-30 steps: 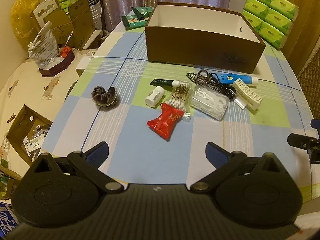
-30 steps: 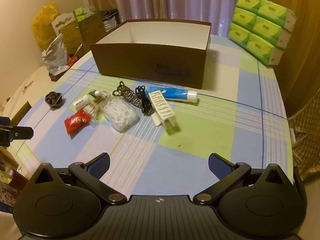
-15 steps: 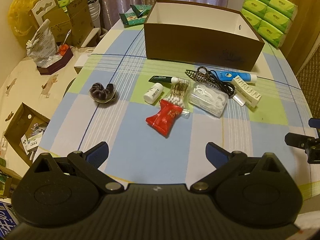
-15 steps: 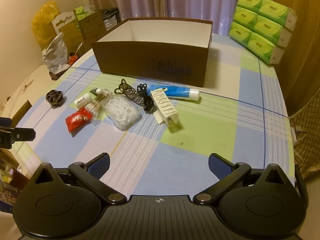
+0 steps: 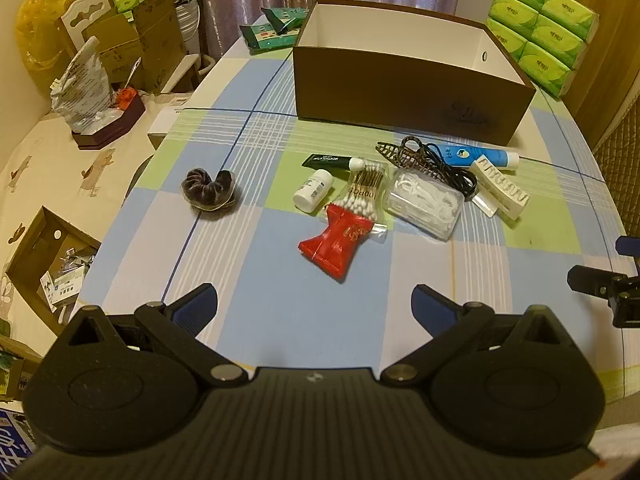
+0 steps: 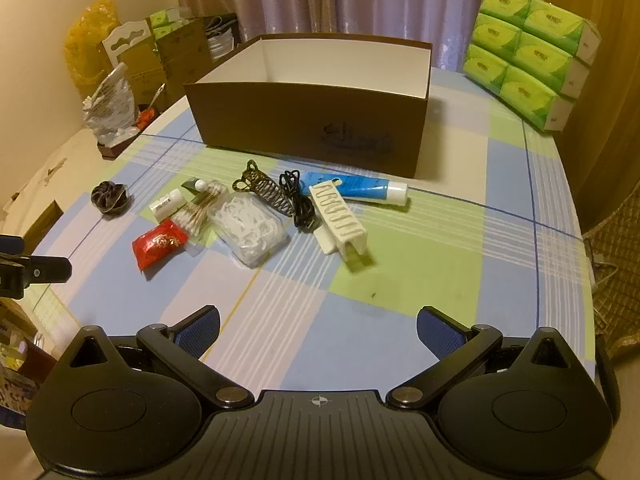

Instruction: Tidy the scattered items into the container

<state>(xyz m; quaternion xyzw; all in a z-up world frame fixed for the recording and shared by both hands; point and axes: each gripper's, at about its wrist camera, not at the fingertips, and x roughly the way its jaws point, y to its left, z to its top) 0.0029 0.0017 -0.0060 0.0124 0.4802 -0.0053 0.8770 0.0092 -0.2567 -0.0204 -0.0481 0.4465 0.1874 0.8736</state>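
Observation:
A brown box point(image 5: 404, 88) point(image 6: 308, 120) with a white inside stands open at the far side of the checked tablecloth. In front of it lie a red packet point(image 5: 336, 240) point(image 6: 158, 242), cotton swabs point(image 5: 362, 196), a small white bottle point(image 5: 313, 190), a dark tube point(image 5: 326, 161), a clear bag of floss picks point(image 5: 424, 204) point(image 6: 248, 226), a brown hair claw point(image 5: 404, 154), a black cable point(image 6: 299, 200), a blue tube point(image 6: 356, 189) and a white clip point(image 6: 340, 216). A dark scrunchie point(image 5: 208, 192) point(image 6: 110, 196) lies apart to the left. My left gripper point(image 5: 314, 304) and right gripper point(image 6: 318, 326) are open and empty, near the front edge.
Green tissue packs point(image 6: 528, 52) are stacked at the back right. Green packets point(image 5: 272, 30) lie behind the box on the left. A side surface at the left holds a foil bag point(image 5: 82, 84) and cartons point(image 5: 148, 36). An open carton point(image 5: 48, 256) sits on the floor.
Both grippers have moved forward a little toward the items, which look slightly nearer. Nothing on the table has moved; both grippers stay open.

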